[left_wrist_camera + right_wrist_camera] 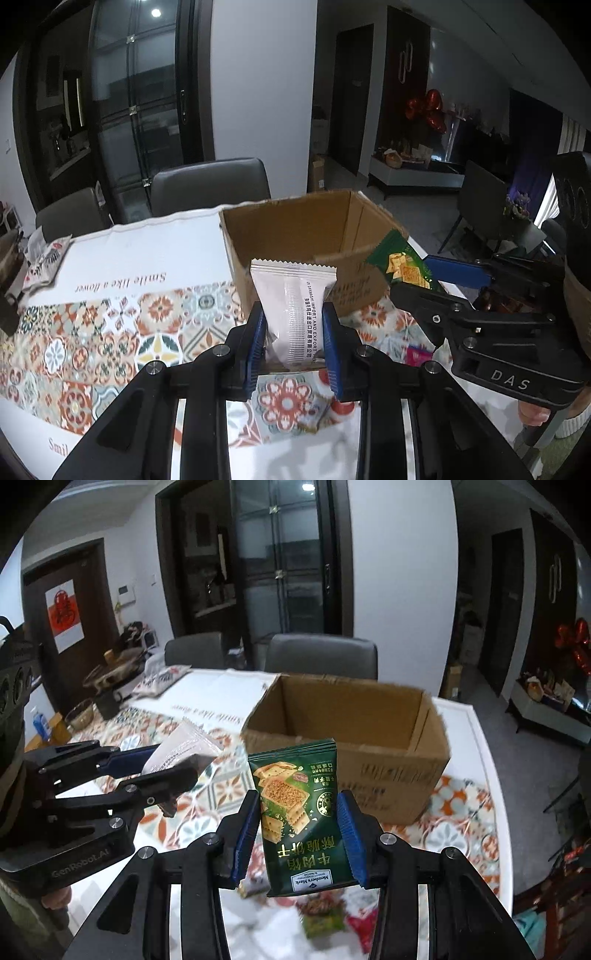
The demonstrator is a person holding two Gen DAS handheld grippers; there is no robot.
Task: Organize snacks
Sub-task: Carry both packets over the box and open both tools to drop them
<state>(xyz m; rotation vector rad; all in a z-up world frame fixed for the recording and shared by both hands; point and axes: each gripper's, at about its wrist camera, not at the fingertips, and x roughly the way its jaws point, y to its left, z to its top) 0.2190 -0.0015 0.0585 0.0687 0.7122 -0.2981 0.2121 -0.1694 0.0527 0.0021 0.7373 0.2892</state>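
My left gripper (293,317) is shut on a white snack packet (293,295) and holds it upright above the table, just before the open cardboard box (295,221). My right gripper (297,812) is shut on a green cracker packet (299,805), also held upright in front of the box (388,760). In the left wrist view the right gripper (424,280) comes in from the right with the green packet (400,262) near the box's right corner. In the right wrist view the left gripper (173,764) holds the white packet (181,749) at the left.
The box stands on a patterned tablecloth (92,332) over a white table (476,738). More snack packets (325,915) lie on the table below my right gripper. Two grey chairs (210,184) stand behind the table. Clutter and a bowl (79,716) sit at the far left end.
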